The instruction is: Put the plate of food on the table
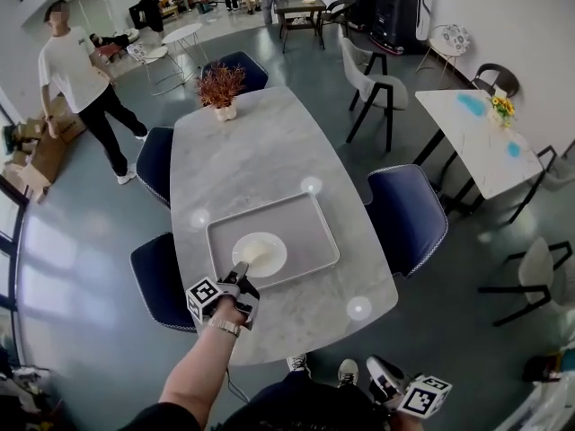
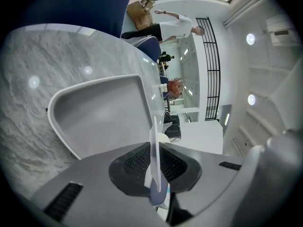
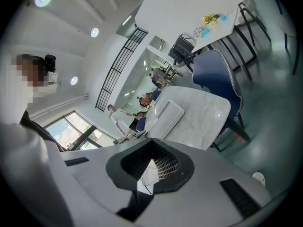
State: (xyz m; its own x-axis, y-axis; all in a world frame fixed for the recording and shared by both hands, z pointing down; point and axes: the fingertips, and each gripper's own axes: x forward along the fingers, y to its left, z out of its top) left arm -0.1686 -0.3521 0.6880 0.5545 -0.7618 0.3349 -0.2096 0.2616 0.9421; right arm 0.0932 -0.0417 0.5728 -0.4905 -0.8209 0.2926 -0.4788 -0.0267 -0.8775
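Left tool (image 1: 241,273) grasping plate (image 1: 261,252)
Rim clenched, plate over tray (image 1: 310,230) on desk (image 1: 260,151); right tool (image 1: 378,372) clenched empty, near right.

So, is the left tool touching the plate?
Touching. The left gripper view shows the left tool shut on the plate, whose rim stands edge-on, pinched between the pads.

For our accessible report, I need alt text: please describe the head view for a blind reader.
The left gripper grips the near rim of a white plate over a grey tray on a marble table; the right gripper is low, off the table's near edge.
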